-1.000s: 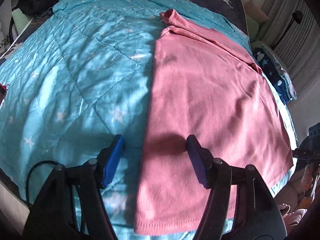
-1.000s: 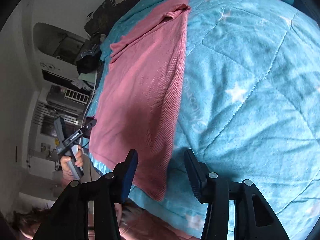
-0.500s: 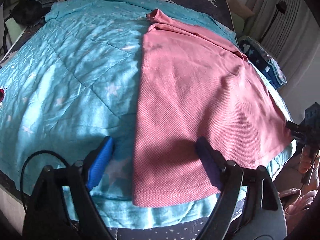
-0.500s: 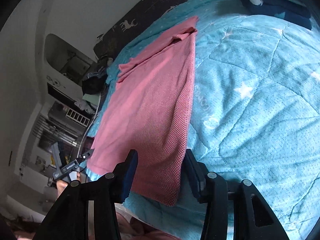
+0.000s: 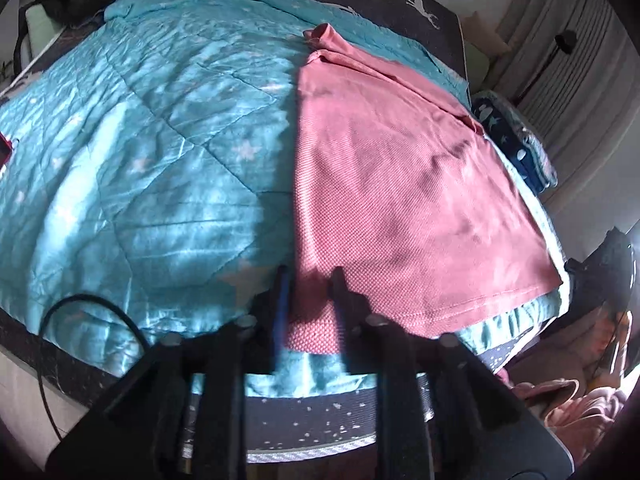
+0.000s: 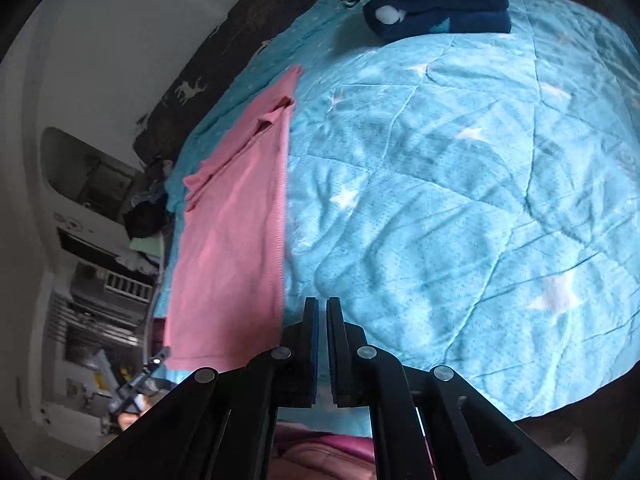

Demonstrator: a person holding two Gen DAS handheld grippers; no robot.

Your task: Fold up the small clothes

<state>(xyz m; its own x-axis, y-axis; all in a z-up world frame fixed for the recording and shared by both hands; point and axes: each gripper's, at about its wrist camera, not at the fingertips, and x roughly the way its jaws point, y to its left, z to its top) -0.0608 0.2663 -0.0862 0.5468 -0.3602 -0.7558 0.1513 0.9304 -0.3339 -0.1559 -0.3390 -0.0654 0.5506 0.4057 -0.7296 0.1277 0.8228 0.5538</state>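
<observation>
The pink shirt (image 5: 404, 184) is lying flat on a turquoise quilt (image 5: 140, 152) with pale stars, which is covering the bed. In the left wrist view the shirt is taking the right half of the quilt, with its collar pointing to the far end of the bed and its hem running along the near edge. The garment is looking folded lengthwise, with one straight edge going down the middle of the quilt.

The left gripper (image 5: 308, 280) is sitting over the near left corner of the shirt – the corner of the hem is lying between its two fingers. Its jaws have just been closing and are now standing narrow around this corner, but whether the pads are already pressing the cloth cannot be told.

The right gripper (image 6: 322, 308) is hanging above the bare quilt, just beside the straight edge of the shirt (image 6: 236, 232). Its jaws have just been closing and are now nearly together, with only a thin slit between them and no cloth inside.

At the far corner of the bed a stack of folded clothes (image 6: 436, 4) is lying – dark blue pieces with a flowered one on top.
</observation>
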